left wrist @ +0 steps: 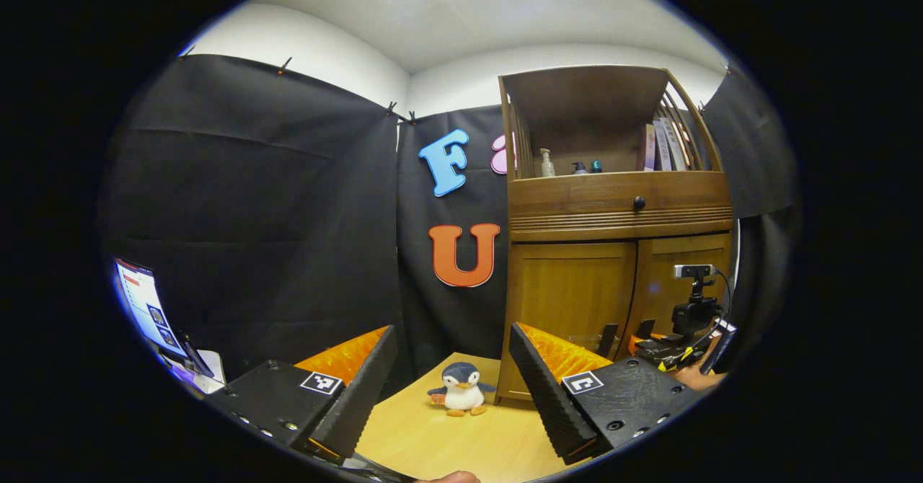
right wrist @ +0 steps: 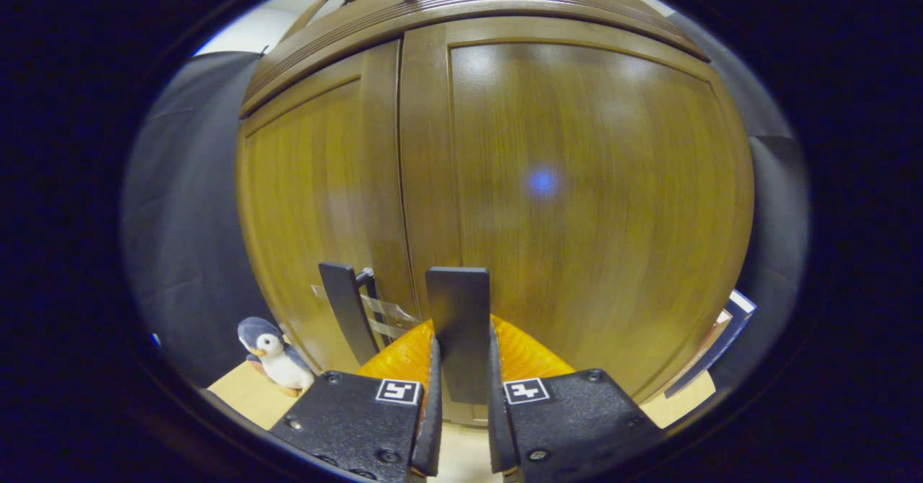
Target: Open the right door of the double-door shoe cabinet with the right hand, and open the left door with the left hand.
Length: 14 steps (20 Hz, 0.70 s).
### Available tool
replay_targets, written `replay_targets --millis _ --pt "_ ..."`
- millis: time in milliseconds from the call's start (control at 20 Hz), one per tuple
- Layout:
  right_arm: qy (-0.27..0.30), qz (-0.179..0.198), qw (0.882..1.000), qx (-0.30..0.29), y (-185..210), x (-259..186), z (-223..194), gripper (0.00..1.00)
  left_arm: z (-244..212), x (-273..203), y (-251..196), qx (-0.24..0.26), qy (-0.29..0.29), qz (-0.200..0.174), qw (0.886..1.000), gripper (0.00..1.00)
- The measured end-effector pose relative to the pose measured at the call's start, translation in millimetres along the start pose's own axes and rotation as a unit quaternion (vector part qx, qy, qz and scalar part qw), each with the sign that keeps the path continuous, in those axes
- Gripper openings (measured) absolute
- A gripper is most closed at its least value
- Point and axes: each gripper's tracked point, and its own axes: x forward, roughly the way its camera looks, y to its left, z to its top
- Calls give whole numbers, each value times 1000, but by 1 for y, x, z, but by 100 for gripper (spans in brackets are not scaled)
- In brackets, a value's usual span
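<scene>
Two doors of the shoe cabinet stood shut, meeting at a centre seam. In the right gripper view my right gripper was close up against the cabinet front, its fingers nearly together and pressing on both sides of the flat black handle of the right door. The second black handle stood just left of it, on the left door, with nothing on it.

In the left gripper view my left gripper hung well back from the cabinet, jaws wide apart and holding nothing. Between its fingers lay the light wooden table with a small penguin plush sitting near the cabinet's left foot. The same plush showed low and left in the right gripper view. Far off at the cabinet's lower right I saw my right gripper with its camera mount, at the doors.

Above the doors ran a drawer with a dark knob; the open shelf over it held small bottles and a few books. A lit monitor sat at the far left edge.
</scene>
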Motion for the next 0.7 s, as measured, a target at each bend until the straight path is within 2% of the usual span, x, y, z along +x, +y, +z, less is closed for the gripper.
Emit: replay_targets --millis 550,700 --pt "-32 74 997 -14 2 -50 -13 27 -7 -10 -49 -3 6 -20 1000 95" --pt "-39 77 996 -20 -2 -66 -16 27 -15 -4 -67 -6 17 -42 999 95"
